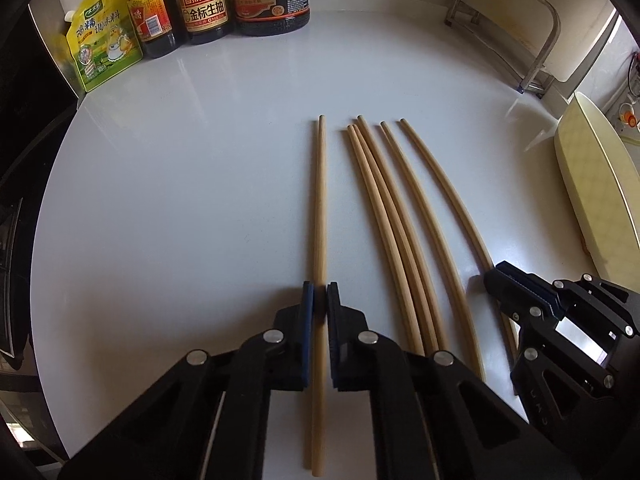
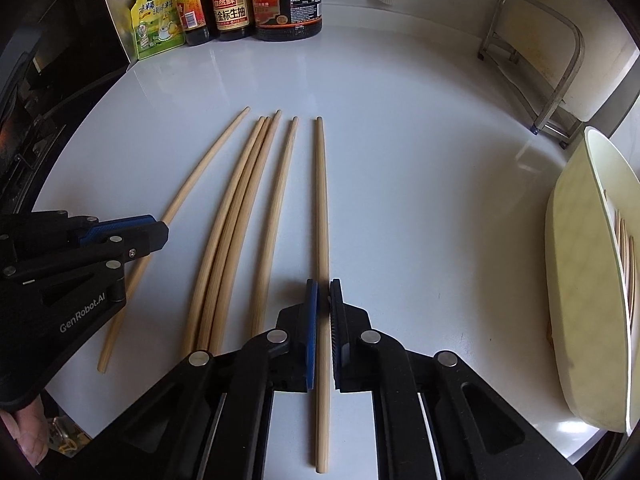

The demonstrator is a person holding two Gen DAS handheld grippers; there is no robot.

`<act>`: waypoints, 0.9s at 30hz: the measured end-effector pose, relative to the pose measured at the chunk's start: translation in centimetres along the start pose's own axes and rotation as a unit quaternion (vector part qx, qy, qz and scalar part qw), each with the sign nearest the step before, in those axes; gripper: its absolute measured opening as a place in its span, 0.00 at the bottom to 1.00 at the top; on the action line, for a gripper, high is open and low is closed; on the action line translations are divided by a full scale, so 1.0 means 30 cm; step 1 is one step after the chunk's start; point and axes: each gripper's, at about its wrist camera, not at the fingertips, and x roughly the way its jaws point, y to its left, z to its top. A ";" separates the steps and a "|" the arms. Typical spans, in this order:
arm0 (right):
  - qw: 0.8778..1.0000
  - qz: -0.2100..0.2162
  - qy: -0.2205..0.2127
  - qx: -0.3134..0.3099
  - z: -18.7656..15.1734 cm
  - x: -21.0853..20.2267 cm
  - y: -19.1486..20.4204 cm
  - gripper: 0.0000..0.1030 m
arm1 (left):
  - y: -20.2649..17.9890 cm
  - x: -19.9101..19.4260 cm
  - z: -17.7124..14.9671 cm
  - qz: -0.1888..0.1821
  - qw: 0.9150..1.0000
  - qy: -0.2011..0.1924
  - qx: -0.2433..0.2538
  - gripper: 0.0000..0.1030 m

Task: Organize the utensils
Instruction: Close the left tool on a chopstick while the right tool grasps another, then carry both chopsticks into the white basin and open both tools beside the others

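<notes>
Several wooden chopsticks lie side by side on the white counter (image 1: 180, 180). My left gripper (image 1: 319, 300) is shut on the leftmost chopstick (image 1: 319, 200), which runs between its blue pads. My right gripper (image 2: 323, 300) is shut on the rightmost chopstick (image 2: 322, 200), also between its pads. A loose bundle of chopsticks (image 1: 384, 208) lies between the two; it also shows in the right wrist view (image 2: 244, 208). The right gripper shows at the right of the left wrist view (image 1: 496, 280), the left gripper at the left of the right wrist view (image 2: 160, 232).
Sauce bottles (image 1: 204, 4) and a yellow seasoning pouch (image 1: 100, 48) stand at the back left. A metal rack (image 1: 520, 32) stands at the back right. A pale yellow tray (image 2: 588, 280) with several chopsticks in it sits at the right edge.
</notes>
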 end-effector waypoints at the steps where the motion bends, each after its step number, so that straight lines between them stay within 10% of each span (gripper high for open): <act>1: 1.000 0.005 0.002 0.010 0.000 -0.001 -0.008 0.06 | 0.005 -0.001 0.000 -0.002 1.000 0.004 0.001 0.07; 27: 0.983 0.055 -0.090 0.148 0.052 -0.353 -0.299 0.06 | -0.151 -0.291 0.204 -0.059 0.995 -0.059 0.063 0.07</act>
